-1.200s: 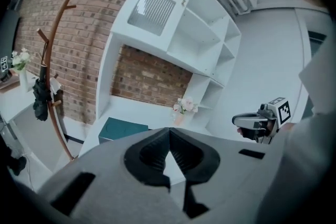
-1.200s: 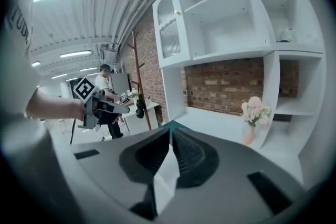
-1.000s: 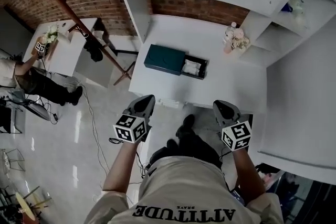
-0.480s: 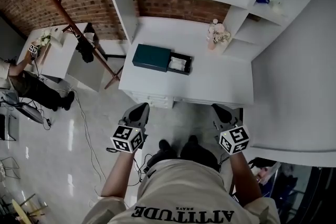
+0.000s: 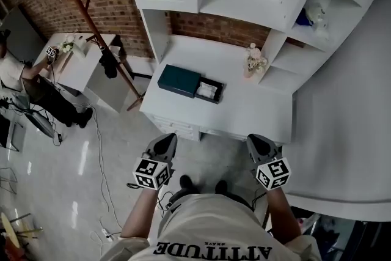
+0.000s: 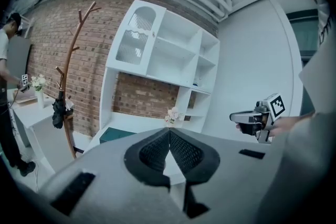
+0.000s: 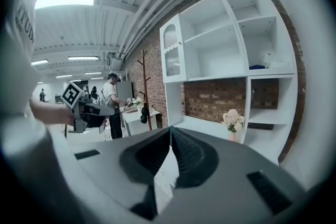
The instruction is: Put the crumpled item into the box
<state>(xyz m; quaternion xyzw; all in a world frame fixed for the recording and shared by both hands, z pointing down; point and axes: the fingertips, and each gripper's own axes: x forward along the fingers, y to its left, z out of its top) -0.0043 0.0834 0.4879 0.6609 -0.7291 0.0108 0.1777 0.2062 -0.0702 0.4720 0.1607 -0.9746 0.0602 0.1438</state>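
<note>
Well beyond left gripper (image 5: 166, 140) lies crumpled item (image 5: 208, 90).

White desk (image 5: 256, 108), teal box (image 5: 179, 80) lying on it, flower vase (image 5: 253, 63) near back edge

Left tool (image 6: 169, 132) jaws together, empty; teal box (image 6: 115, 135) on white desk (image 6: 127, 122) ahead.

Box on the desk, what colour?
Dark teal box, with a black open end; best in the head view.
</note>
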